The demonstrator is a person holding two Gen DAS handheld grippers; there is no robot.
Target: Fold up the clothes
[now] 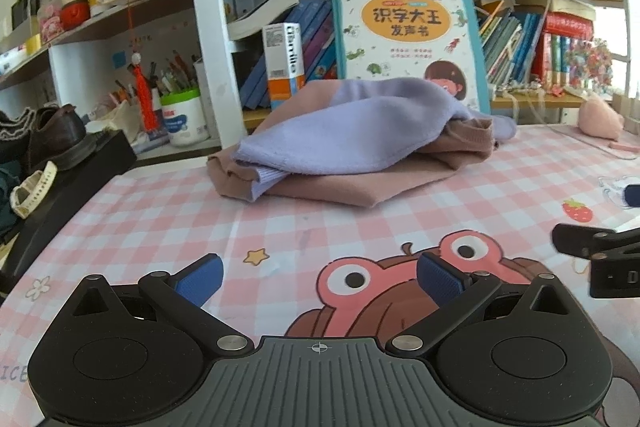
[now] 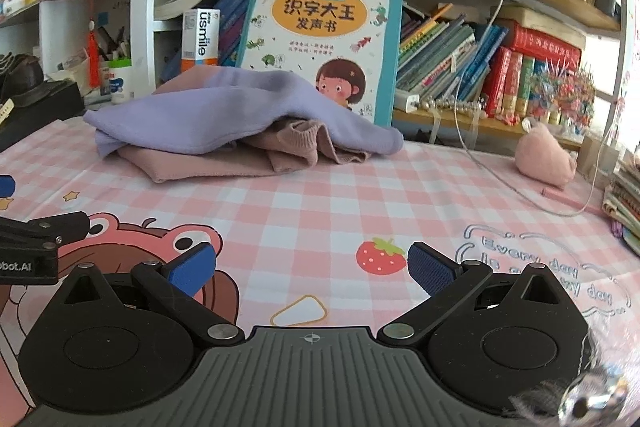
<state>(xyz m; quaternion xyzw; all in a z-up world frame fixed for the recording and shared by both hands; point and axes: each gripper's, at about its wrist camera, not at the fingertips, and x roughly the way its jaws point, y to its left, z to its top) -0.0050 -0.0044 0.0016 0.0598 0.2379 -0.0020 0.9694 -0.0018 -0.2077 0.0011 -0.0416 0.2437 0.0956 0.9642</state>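
A folded garment, dusty pink with a lilac part (image 1: 352, 139) draped on top, lies at the back of the pink checked table cover (image 1: 168, 211). It also shows in the right wrist view (image 2: 224, 115), with a crumpled pink ribbed cuff (image 2: 304, 143) sticking out from under the lilac layer. My left gripper (image 1: 320, 279) is open and empty, low over the table, well short of the garment. My right gripper (image 2: 312, 267) is open and empty, also short of it. Each gripper's black body shows at the edge of the other's view.
A large children's book (image 1: 408, 31) leans on the bookshelf behind the garment. A black box with a brown shoe (image 1: 56, 139) stands at the left. A pink plush (image 2: 544, 155), a white cable (image 2: 480, 163) and stacked papers (image 2: 628, 203) are at the right.
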